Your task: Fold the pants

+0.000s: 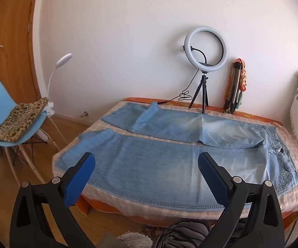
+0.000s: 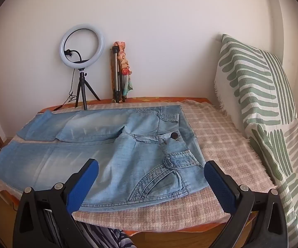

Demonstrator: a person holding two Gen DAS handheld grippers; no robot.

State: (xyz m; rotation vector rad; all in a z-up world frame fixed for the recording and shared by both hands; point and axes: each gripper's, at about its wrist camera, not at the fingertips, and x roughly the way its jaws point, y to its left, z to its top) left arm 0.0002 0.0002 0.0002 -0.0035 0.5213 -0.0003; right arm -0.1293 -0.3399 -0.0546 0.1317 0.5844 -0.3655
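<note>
The light-blue pants (image 1: 169,161) are spread flat on the checked cloth (image 2: 221,128) covering the table (image 1: 190,101), waistband toward the green-patterned cushion (image 2: 258,95). The left hand-held gripper (image 1: 147,159) is held wide apart above the near leg, nothing gripped. The right hand-held gripper (image 2: 151,165) is likewise spread wide over the near hip pocket. A ring light (image 1: 206,48) is seen at the wall.

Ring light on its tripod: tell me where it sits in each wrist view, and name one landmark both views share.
Left wrist: ring light right of centre, upper half, against the wall behind the jeans.
Right wrist: ring light upper left, behind the far trouser leg.
Shared landmark: the folded silver tripod leaning on the wall just right of it.
</note>
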